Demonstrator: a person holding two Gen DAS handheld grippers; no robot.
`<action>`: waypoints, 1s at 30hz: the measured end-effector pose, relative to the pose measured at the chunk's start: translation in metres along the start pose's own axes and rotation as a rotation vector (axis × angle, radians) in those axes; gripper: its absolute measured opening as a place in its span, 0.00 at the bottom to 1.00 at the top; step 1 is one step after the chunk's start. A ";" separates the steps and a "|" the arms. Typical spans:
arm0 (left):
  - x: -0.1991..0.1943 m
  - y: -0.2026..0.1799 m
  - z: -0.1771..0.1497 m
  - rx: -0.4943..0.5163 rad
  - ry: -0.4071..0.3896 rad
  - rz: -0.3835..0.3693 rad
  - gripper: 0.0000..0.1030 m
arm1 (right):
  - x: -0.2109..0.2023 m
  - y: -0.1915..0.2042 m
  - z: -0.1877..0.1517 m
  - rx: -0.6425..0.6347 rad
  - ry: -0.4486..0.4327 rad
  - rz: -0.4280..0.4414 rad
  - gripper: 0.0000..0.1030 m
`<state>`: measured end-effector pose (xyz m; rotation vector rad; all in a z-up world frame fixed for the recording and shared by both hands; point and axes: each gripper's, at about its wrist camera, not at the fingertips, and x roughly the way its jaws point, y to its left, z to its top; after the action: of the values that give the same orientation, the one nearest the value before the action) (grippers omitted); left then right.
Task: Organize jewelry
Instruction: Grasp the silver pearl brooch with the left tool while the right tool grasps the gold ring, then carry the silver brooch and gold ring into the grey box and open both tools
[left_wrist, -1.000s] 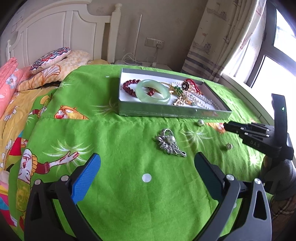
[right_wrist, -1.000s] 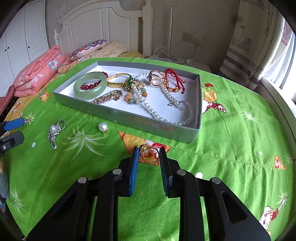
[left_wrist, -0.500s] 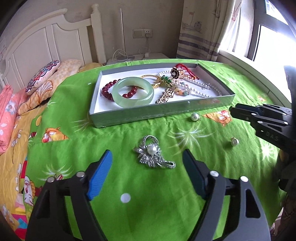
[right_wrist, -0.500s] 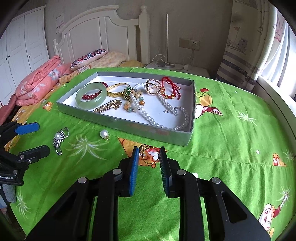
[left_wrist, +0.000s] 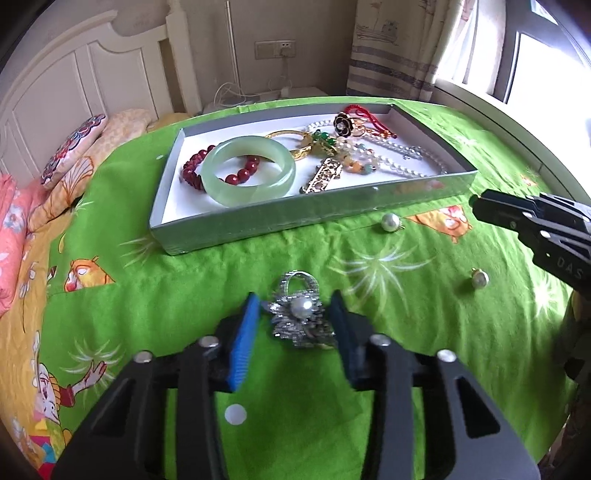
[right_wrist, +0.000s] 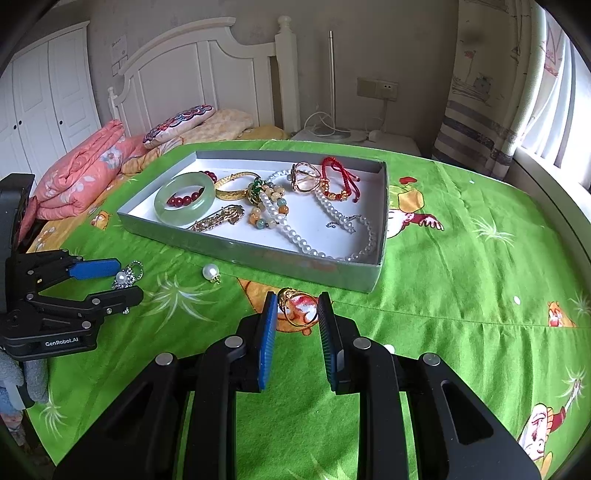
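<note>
On the green bedspread (left_wrist: 155, 302), the left gripper (left_wrist: 295, 314) has just been closing around the silver pearl brooch (left_wrist: 301, 319), its pads right at the brooch's sides; whether they press yet I cannot tell. The right gripper (right_wrist: 297, 308) is narrowed on a gold ring (right_wrist: 298, 311), lifted just before the grey jewelry tray (right_wrist: 258, 254). Two loose pearl earrings (left_wrist: 390, 222) lie between the left gripper and the tray.

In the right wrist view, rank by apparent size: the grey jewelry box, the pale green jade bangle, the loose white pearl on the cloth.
Largest to smallest:
1. Grey jewelry box
2. Pale green jade bangle, lying inside the box
3. Loose white pearl, on the green cloth in front of the box
</note>
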<state>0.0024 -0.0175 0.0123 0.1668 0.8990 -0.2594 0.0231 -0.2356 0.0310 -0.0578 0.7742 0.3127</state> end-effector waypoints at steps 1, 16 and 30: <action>-0.001 0.000 -0.002 -0.004 -0.003 0.003 0.36 | 0.000 -0.001 0.000 0.003 0.000 0.003 0.22; -0.013 -0.003 -0.011 0.008 -0.023 0.032 0.31 | -0.007 -0.005 -0.001 0.026 -0.032 0.010 0.22; -0.025 0.000 0.003 0.015 -0.056 0.046 0.31 | -0.012 -0.003 -0.001 0.023 -0.056 0.008 0.22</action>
<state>-0.0099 -0.0144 0.0335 0.1932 0.8369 -0.2270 0.0151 -0.2417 0.0385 -0.0238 0.7229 0.3117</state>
